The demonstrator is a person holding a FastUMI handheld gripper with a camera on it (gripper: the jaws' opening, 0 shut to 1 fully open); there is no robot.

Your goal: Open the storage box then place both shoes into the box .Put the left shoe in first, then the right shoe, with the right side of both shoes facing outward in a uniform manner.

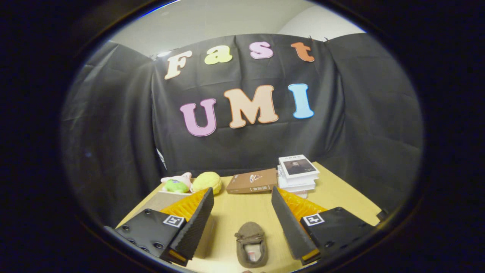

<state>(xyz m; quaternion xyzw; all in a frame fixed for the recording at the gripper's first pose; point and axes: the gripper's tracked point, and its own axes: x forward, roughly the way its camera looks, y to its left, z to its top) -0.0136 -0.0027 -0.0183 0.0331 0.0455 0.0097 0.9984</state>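
While the gripper (242, 227) hangs wide open and empty above the shoe (251, 244) on the bench (341, 197), we risk grasping it before opening the box.

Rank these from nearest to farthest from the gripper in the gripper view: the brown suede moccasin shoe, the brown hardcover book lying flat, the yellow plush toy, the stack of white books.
1. Brown suede moccasin shoe: between the open jaws of the gripper.
2. Brown hardcover book: lying flat, beyond the jaws, centre.
3. Yellow plush toy on the left and stack of white books on the right: too close to call.
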